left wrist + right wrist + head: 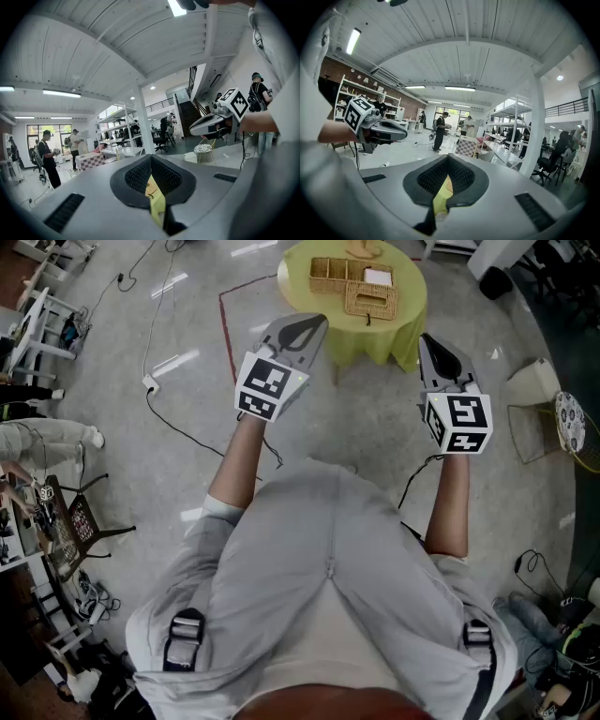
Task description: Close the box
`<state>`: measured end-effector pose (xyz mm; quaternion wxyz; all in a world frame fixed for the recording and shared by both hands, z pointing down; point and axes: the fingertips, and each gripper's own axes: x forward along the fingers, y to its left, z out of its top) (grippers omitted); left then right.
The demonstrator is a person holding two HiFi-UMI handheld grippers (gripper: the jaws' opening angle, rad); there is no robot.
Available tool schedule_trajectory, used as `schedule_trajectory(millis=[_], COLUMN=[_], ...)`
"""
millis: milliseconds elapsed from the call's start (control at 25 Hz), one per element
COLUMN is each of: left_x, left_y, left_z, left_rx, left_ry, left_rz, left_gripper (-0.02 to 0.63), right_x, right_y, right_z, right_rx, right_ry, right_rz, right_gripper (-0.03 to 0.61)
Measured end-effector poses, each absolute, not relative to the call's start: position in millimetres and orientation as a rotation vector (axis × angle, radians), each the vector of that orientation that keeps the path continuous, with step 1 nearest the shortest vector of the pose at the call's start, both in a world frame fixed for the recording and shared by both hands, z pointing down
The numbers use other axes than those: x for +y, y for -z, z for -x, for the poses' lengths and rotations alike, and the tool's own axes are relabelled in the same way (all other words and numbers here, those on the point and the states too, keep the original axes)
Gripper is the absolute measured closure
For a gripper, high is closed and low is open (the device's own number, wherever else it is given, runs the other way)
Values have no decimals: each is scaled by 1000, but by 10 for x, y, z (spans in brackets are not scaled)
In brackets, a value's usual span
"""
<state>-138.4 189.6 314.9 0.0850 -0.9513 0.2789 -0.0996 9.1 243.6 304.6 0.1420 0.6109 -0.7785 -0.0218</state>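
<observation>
With the approach not yet made, the left gripper [317,322] and right gripper [427,341] have their jaws pressed together, nothing between them. Both point roughly level, side by side in front of the person, probably a carry posture. The box [370,300] sits on the table [403,334], well ahead of both tips. Its lid position cannot be made out.

Two claws [317,322] [427,338]; one wicker box [370,299]; one wicker tray [336,276]; one yellow-draped table [403,334].
</observation>
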Motion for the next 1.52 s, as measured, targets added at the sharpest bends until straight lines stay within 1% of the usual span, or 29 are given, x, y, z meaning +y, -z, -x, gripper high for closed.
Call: schedule_trajectory(millis=[320,480,640,920,1200,1520], left_x=[1942,1965,1993,1912,1384,153], left_y=[-3166,-3224,-3313,-3501,-3599,-3636], left_z=[1225,1108,1144,1029,938,713], left_rx=[808,817,874,903,901,849], left_ry=[245,233,184,308,340,342], left_rz=[2894,2916,3011,2942,2917,2919], left_gripper=[584,584,584,585,585,585], right_x=[2455,2446,2471,2363,1834,772], right_y=[-2972,-3023,-3077,-3247,-3355,-3381], right_z=[-286,-436,-462,-526,-588,-726], right_rx=[-2363,-2368,-2408,-2467,-2461,-2432], right_ry=[18,51,36,-34,-66,-89], right_rz=[-1806,-1777,-1748,-1679,-1690,-1737], right_gripper=[555,555,555,555,555,555])
